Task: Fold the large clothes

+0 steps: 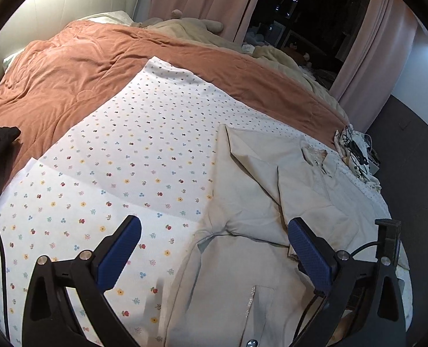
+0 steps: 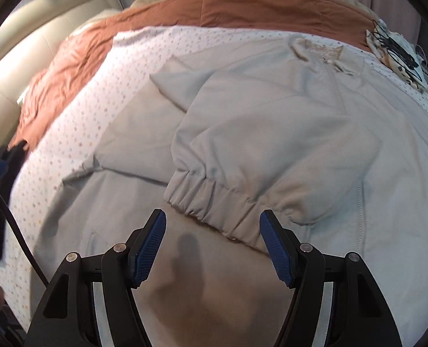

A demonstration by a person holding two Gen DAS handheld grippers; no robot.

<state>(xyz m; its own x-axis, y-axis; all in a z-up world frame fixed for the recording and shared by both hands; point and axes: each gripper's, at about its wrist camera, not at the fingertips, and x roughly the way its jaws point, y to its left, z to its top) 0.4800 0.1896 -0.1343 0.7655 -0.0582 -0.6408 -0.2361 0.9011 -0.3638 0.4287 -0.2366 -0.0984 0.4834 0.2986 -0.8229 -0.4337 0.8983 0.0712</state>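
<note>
Bed w/ rust quilt and dotted sheet taking up most of both views. Beige jacket lying flat on the sheet, one sleeve folded across the chest, elastic cuff sitting just ahead of the right gripper. Right jaws standing wide apart, hovering over the jacket body, nothing between the pads. Left gripper also gaping open, straddling the jacket's edge, gripping nothing. Cable tangle lying by the collar.

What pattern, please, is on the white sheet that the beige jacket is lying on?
The sheet carries small scattered flowers and fruit in red, yellow and blue, clearest in the left wrist view.
</note>
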